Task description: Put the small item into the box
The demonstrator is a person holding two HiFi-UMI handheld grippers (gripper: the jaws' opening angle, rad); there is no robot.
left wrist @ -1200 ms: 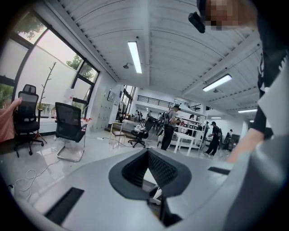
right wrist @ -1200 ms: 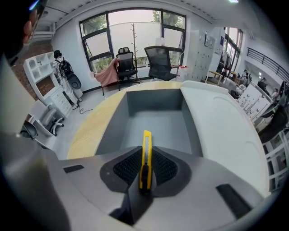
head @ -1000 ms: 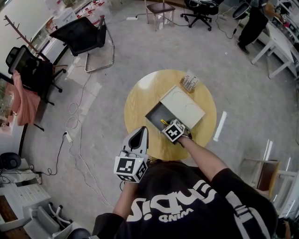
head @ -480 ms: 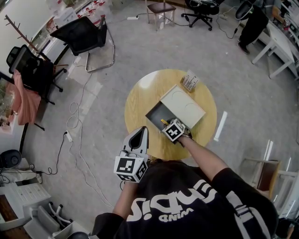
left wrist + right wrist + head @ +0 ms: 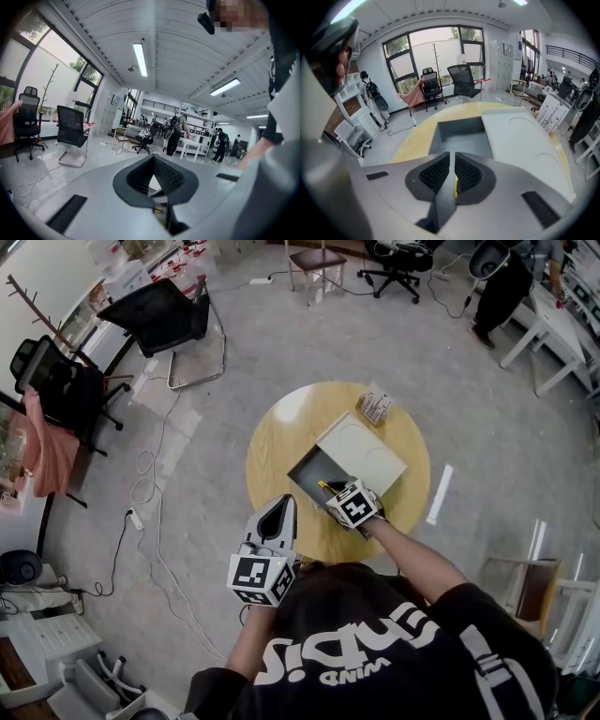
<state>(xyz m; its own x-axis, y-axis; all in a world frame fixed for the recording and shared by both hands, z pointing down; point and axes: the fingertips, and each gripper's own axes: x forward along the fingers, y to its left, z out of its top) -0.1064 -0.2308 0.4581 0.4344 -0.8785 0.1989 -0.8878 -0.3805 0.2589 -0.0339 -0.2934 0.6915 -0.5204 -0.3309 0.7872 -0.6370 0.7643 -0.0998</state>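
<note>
A grey box (image 5: 313, 469) lies on the round wooden table (image 5: 281, 442), its white lid (image 5: 363, 453) slid aside to the right so the left part is open. My right gripper (image 5: 331, 490) hovers at the box's near edge, shut on a small yellow item (image 5: 324, 487). In the right gripper view the yellow item (image 5: 455, 183) shows as a sliver between the fingers, with the open box cavity (image 5: 461, 140) and the lid (image 5: 520, 140) just ahead. My left gripper (image 5: 281, 506) is held close to my body, off the table's near edge, shut and empty.
A small white rack of cards (image 5: 377, 406) stands at the table's far edge. Black chairs (image 5: 164, 310) and cables (image 5: 150, 474) lie on the floor to the left. A person (image 5: 506, 287) stands by white desks at the far right.
The right gripper with the yellow item has barely shifted at the box's near edge. The left gripper has not moved.
</note>
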